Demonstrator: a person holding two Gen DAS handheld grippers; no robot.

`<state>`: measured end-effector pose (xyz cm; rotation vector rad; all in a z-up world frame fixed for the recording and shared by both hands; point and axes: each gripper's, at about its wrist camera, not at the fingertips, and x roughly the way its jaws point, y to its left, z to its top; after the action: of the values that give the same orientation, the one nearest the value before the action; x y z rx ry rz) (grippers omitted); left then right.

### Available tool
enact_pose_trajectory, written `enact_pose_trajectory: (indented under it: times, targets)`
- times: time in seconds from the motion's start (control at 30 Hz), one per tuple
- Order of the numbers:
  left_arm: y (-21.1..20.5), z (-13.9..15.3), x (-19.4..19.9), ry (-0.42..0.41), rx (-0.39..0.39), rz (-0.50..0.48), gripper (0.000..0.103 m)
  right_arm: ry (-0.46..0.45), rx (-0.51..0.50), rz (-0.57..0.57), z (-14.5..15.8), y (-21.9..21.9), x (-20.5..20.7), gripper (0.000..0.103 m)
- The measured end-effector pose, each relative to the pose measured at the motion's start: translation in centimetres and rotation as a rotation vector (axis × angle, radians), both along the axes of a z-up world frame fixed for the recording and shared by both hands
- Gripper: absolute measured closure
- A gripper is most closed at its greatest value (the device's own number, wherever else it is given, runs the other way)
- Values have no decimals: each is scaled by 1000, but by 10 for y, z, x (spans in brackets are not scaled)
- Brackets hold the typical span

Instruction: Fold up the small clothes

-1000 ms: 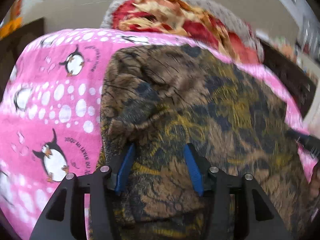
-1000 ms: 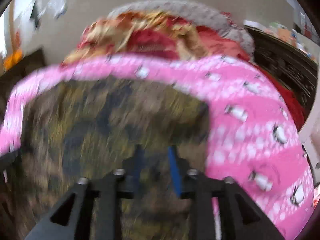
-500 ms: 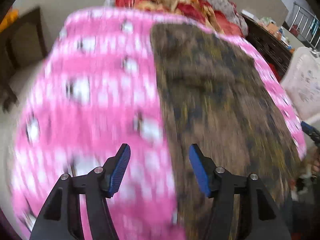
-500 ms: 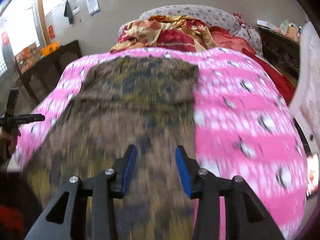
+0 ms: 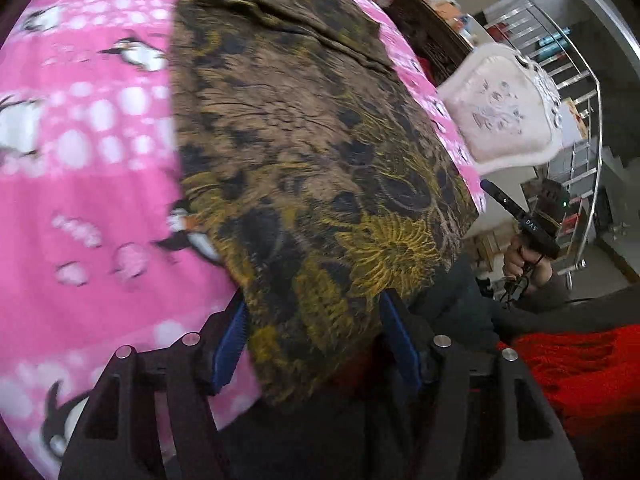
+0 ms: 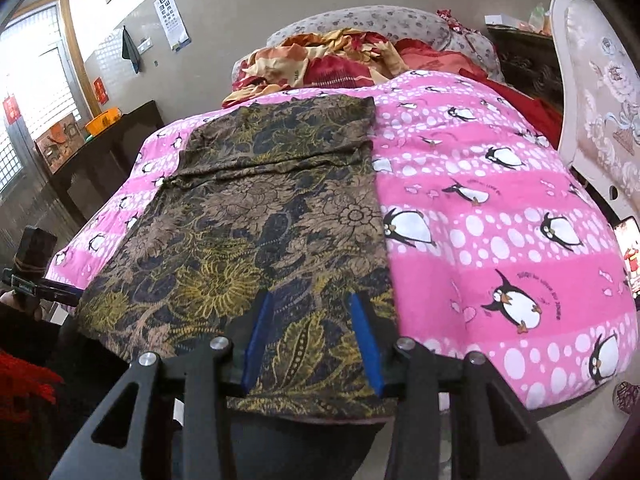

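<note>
While the brown floral garment (image 6: 260, 216) lies spread flat on the pink penguin blanket (image 6: 500, 208), its near edge overhanging, the left gripper (image 5: 316, 344) and right gripper (image 6: 312, 340) hover there, jaws apart, gripping nothing

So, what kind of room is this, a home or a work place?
Most likely a bedroom in a home. The patterned brown garment lies on a bed with a pink penguin blanket; crumpled bedding is piled at its far end, and an eye chart hangs on the wall.
</note>
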<state>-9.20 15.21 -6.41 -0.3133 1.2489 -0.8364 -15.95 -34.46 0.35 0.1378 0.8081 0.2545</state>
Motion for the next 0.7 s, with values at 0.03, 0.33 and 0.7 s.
enact_pose_trajectory:
  times: [0.03, 0.33, 0.7]
  targets:
    - [-3, 0, 3, -22, 7, 2, 60, 3, 5, -2, -1, -2, -2, 60]
    - [-4, 5, -12, -130, 44, 107, 71, 71, 58, -67, -25, -37, -16, 60]
    - [1, 0, -11, -138, 80, 152, 89, 127, 252, 65, -52, -44, 6, 69]
